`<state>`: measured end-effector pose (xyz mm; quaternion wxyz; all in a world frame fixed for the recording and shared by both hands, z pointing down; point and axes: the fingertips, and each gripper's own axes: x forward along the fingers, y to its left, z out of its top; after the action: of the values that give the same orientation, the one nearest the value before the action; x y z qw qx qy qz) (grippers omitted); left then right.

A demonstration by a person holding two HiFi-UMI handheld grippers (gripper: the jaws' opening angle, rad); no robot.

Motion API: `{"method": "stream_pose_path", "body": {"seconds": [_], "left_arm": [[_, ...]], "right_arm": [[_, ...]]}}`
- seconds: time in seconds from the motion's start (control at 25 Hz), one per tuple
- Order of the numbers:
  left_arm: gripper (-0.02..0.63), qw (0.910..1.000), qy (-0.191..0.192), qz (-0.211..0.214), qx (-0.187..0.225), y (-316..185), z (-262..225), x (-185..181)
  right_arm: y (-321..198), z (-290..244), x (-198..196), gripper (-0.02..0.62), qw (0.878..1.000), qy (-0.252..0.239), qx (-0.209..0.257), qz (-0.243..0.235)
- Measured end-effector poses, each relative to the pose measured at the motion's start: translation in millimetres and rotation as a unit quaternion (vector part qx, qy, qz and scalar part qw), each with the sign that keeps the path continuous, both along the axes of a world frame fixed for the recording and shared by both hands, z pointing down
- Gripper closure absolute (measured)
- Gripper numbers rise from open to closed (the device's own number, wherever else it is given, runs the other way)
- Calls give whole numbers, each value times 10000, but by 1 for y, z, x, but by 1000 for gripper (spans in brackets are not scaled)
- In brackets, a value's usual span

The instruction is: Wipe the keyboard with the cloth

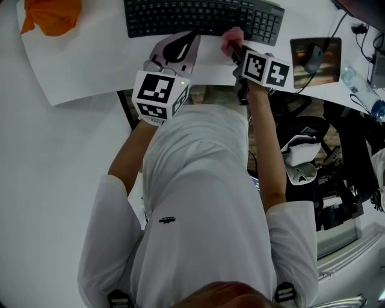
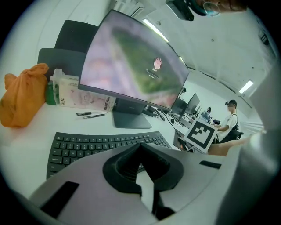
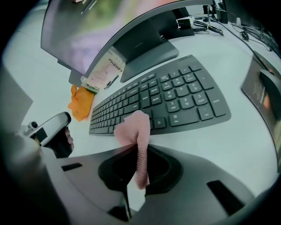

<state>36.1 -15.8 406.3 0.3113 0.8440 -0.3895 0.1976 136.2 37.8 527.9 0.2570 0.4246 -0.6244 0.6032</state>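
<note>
Under and ahead of both grippers: a white desk [image 1: 78,72], its near edge right below the marker cubes in the head view. Straight beyond the left gripper [image 2: 140,154], caught only by the gripper views, a lit curved monitor [image 2: 131,66] on a grey stand, outside the head view's frame. Between that stand and both sets of jaws, a black keyboard [image 1: 198,17] lying crosswise, near edge just past the tips. Far to the left of the left gripper, an orange bundle [image 2: 22,96], well apart from the keyboard. Beside it a tissue pack [image 2: 83,94] with two pens [image 2: 92,115] in front, likewise beyond the head view's top edge. To the right of the right gripper [image 1: 235,50], a mouse [image 1: 313,57] on a dark pad. From the head view alone: the person's white shirt and both forearms behind the cubes.

Left gripper clenched on nothing, pads together, hovering short of the keyboard's near edge. Right gripper clamped on a pink cloth [image 3: 137,132] — one end pinched between the jaws, the loose end standing up before the keyboard's lower right keys; touching them or not, cannot tell.

Bare desk open between the jaws and the keyboard's near edge, and wide to the left of the left gripper as far as the orange bundle; tighter to the right, toward the pad.
</note>
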Motion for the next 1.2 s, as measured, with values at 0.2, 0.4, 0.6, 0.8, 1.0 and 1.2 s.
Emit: {"method": "stream_pose_path", "body": {"seconds": [0.2,0.4,0.6,0.8,1.0,1.2], "left_arm": [[588,9999,-8,-157,-1,2,-1,-20],[588,9993,-21,-382,14,6,-1,-47],[588,9977,-65,-677,11,13,-2,-78],[588,9951,-88,-983,-25,22,-1,-109],[588,9926,-102,-1210,-28,31,-1,-137],[588,9900,-98,-1404,-32,40,-1,-163]], "right_arm": [[-1,0,-34,558,9996,-89,-7,-282],[-2,0,-69,560,9984,-168,55,-541],[-5,-1,-110,560,9962,-324,104,-806],[-7,-2,-155,561,9927,-439,204,-1101],[-8,-3,-195,561,9913,-603,211,-1152],[-9,-3,-223,563,9906,-579,254,-1213]]}}
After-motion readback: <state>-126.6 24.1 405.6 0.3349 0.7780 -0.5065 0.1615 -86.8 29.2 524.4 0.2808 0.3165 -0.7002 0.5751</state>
